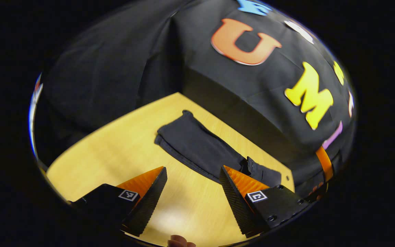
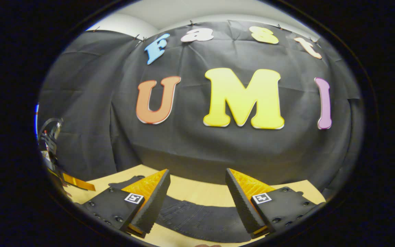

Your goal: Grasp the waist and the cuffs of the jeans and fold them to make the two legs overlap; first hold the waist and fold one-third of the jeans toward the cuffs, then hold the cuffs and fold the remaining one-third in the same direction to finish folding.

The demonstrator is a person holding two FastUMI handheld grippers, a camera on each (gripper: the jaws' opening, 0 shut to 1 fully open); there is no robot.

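Observation:
Dark jeans [image 1: 201, 147] lie flat on the wooden table [image 1: 122, 151], the two legs overlapping in one long strip that runs from the far middle toward the near right. My left gripper [image 1: 193, 175] hovers open above the table, its right finger just in front of the jeans' near end. In the right gripper view the jeans [image 2: 197, 216] stretch across the table below my right gripper [image 2: 198, 176], which is open with nothing between its fingers. Which end is the waist I cannot tell.
The table's far edge meets the black cloth wall [image 1: 252, 103]. Bare wood spreads to the left of the jeans. At the far left of the right gripper view stands some equipment [image 2: 50, 137] with an orange strip [image 2: 77, 183]. A fingertip [image 1: 180, 242] shows at the bottom edge.

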